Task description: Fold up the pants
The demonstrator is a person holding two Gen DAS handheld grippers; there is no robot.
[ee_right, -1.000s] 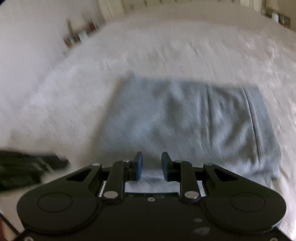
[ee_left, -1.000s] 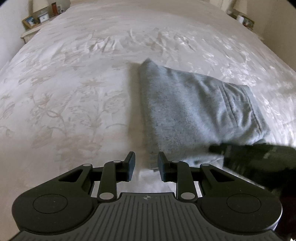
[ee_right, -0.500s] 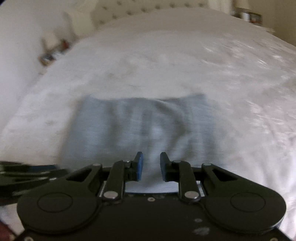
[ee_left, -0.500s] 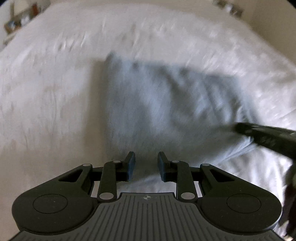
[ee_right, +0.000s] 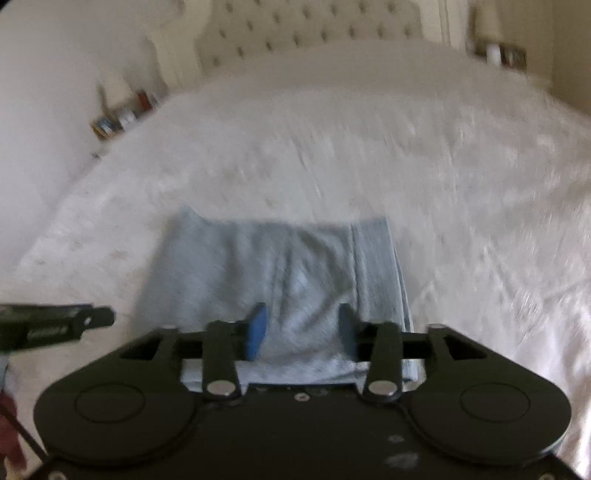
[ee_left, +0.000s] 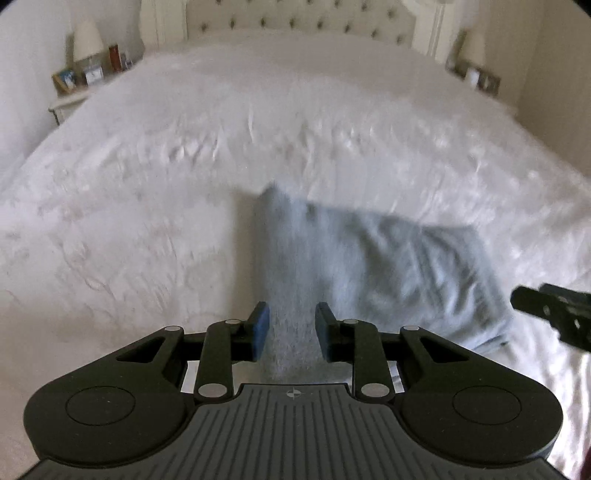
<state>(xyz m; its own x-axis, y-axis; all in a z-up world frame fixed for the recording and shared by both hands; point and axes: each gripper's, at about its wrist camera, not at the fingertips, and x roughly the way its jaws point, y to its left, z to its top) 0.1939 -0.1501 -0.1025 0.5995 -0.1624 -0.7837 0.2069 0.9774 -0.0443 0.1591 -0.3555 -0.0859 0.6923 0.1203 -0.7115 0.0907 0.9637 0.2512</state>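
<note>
The grey pants (ee_left: 376, 266) lie folded into a compact rectangle on the white bedspread (ee_left: 184, 177). In the left wrist view my left gripper (ee_left: 291, 330) hovers above the fold's near left corner, its jaws a little apart with nothing gripped. My right gripper's tip (ee_left: 546, 308) shows at the right edge, beside the fold. In the right wrist view the pants (ee_right: 273, 273) lie just ahead of my right gripper (ee_right: 302, 330), whose jaws are opening with nothing pressed between them. The left gripper's tip (ee_right: 59, 323) shows at the left.
A tufted headboard (ee_left: 295, 18) stands at the far end of the bed. Bedside tables with a lamp (ee_left: 86, 40) and picture frames (ee_left: 480, 77) flank it. Both views are blurred.
Both grippers have lifted and drawn back from the folded pants, so more of the bed and the headboard shows. The right gripper's jaws have spread wider; the left's gap is unchanged.
</note>
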